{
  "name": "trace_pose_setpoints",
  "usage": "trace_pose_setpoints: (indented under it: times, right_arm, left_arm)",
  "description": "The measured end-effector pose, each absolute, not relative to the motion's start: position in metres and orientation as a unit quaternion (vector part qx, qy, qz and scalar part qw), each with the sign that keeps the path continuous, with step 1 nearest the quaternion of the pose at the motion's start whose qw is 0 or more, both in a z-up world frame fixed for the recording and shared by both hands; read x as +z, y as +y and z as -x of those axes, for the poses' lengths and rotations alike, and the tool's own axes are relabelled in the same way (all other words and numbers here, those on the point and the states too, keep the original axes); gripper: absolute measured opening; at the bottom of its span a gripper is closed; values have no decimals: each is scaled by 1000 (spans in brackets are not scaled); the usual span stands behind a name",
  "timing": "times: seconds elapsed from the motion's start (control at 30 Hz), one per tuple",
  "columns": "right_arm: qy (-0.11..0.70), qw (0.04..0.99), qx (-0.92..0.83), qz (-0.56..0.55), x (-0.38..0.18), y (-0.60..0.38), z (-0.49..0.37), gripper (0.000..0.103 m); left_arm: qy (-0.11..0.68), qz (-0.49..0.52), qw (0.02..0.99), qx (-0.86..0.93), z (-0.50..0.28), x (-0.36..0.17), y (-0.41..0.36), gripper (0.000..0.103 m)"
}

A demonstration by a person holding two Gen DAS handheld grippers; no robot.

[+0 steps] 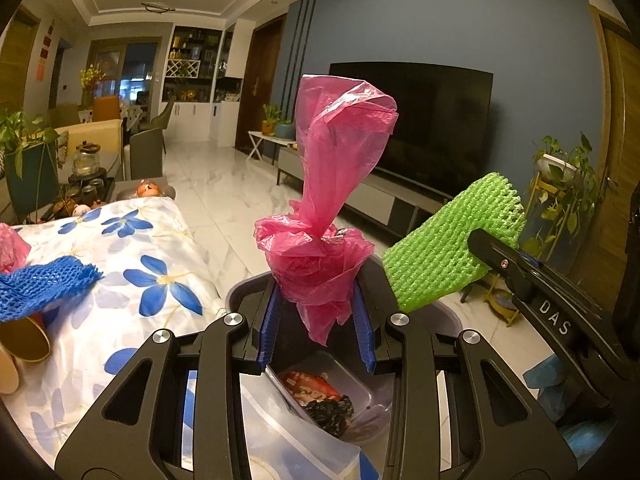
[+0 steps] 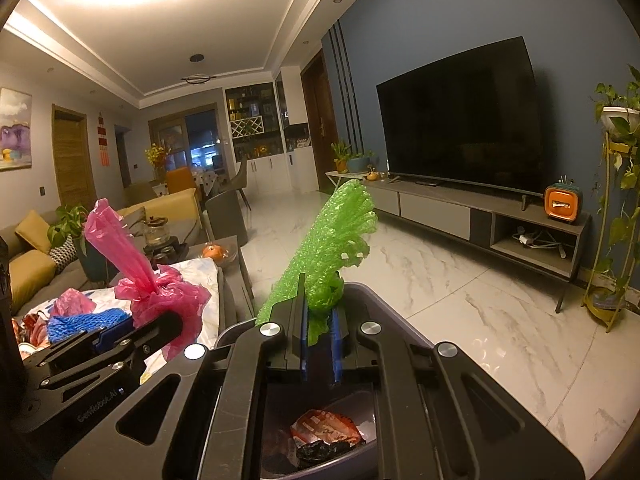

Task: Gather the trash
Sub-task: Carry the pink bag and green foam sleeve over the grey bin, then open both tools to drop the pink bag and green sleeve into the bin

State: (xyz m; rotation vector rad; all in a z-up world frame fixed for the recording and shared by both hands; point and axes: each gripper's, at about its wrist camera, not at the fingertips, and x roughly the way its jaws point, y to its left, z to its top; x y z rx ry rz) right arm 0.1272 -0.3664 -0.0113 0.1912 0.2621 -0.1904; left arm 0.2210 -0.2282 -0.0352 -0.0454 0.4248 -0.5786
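Observation:
My left gripper [image 1: 318, 312] is shut on a knotted pink plastic bag [image 1: 332, 184], held above the grey trash bin [image 1: 244, 292]. The bin holds a clear plastic box [image 1: 340, 376] with red and black scraps. My right gripper [image 2: 320, 340] is shut on a green foam fruit net [image 2: 332, 240], also over the bin [image 2: 368, 296]. In the left wrist view the green net [image 1: 444, 252] sits right of the pink bag, held by the right gripper [image 1: 486, 246]. The right wrist view shows the pink bag [image 2: 156, 280] at the left in the left gripper [image 2: 168, 322].
A table with a blue-flowered cloth [image 1: 152, 248] lies left of the bin, carrying a blue foam net [image 1: 44, 284], another pink bag [image 1: 12, 248] and paper cups [image 1: 24, 344]. A TV stand [image 2: 480, 216] and plant rack [image 2: 612, 200] stand across the marble floor.

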Motion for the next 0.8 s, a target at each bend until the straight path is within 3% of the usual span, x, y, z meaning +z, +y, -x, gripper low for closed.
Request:
trace_pose_setpoints:
  times: [0.53, 0.67, 0.8]
  right_arm:
    - [149, 979, -89, -111, -14, -365, -143, 12]
    - [154, 977, -87, -118, -14, -370, -144, 24]
    - [158, 976, -88, -124, -16, -372, -144, 30]
  left_arm:
    - [228, 24, 928, -295, -230, -45, -244, 33]
    - [232, 25, 927, -295, -232, -47, -247, 33]
    - [236, 22, 926, -293, -232, -50, -248, 43]
